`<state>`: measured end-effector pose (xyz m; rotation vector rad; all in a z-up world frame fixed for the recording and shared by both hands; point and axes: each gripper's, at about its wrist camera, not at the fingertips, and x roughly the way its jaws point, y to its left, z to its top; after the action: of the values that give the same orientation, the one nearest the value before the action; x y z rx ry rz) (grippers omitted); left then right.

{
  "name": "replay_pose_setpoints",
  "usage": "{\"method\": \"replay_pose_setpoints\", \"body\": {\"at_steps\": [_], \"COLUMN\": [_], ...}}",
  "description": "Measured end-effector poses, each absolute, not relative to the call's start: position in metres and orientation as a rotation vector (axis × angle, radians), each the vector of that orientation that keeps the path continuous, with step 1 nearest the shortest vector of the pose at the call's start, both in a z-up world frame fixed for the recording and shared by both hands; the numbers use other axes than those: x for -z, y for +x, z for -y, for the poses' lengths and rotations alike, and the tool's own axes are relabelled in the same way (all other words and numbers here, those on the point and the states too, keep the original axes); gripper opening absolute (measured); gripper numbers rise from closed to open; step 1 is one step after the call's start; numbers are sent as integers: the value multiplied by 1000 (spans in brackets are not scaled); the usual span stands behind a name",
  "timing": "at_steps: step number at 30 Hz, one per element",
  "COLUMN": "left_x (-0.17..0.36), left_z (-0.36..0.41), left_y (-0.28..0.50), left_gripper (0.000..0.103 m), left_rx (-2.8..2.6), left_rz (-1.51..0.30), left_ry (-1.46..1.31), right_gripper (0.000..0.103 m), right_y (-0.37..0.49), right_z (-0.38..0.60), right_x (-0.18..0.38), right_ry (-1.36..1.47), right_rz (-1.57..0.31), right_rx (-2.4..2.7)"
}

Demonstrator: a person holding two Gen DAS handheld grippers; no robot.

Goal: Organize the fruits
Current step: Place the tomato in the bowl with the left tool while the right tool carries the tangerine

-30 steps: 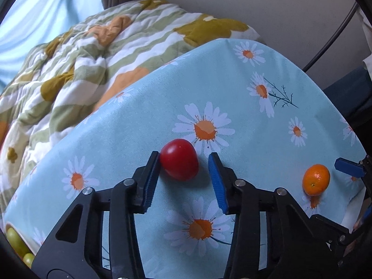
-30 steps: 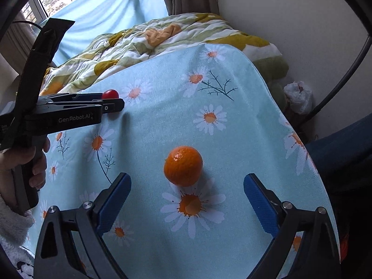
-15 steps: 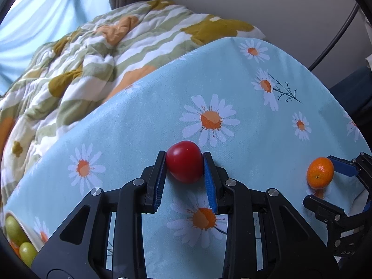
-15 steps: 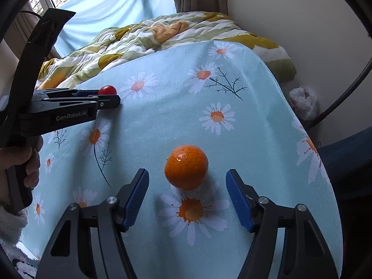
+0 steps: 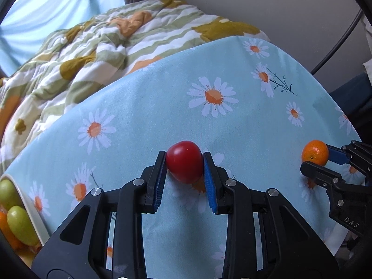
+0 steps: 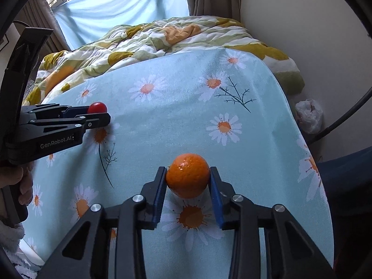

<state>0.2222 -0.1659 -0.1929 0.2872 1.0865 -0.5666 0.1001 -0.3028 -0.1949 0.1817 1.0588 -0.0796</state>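
Left wrist view: the left gripper (image 5: 184, 174) has its 2 blue pads pressed on the red tomato (image 5: 184, 161), where 1 second ago they stood apart from it. At 8 o'clock, a tray (image 5: 30, 211) with green fruits (image 5: 21, 224) shows at the frame edge; I judge it is the goal. At 3 o'clock the right gripper (image 5: 325, 160) meets the orange (image 5: 315, 152).

In the right wrist view its jaws have just been closing, and both pads now touch the orange on the daisy tablecloth (image 6: 186, 107). Both fruits look secured, so lifting can probably follow. Farther back lies a quilt (image 6: 162, 39).
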Motion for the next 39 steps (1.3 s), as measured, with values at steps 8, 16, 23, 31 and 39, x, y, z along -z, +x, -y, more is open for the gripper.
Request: {"method": "replay_pose_setpoints", "body": {"at_steps": [8, 16, 23, 31, 39], "left_x": [157, 113, 83, 70, 76], "left_z": [144, 107, 50, -34, -115], "left_y": [203, 190, 180, 162, 150], "left_gripper": [37, 37, 37, 37, 37], "left_rx": [530, 459, 362, 243, 143], "left_rz": [-1046, -984, -925, -903, -908], "left_ry": [210, 103, 17, -36, -60], "right_gripper": [33, 33, 33, 33, 33], "right_y": [101, 115, 130, 138, 144], "right_z": [291, 265, 217, 141, 73], "right_x": [169, 140, 114, 98, 105], "right_ry": [133, 79, -5, -37, -35], "right_rz": [-1012, -966, -920, -905, -919], "right_rx": [19, -110, -233, -366, -448]}}
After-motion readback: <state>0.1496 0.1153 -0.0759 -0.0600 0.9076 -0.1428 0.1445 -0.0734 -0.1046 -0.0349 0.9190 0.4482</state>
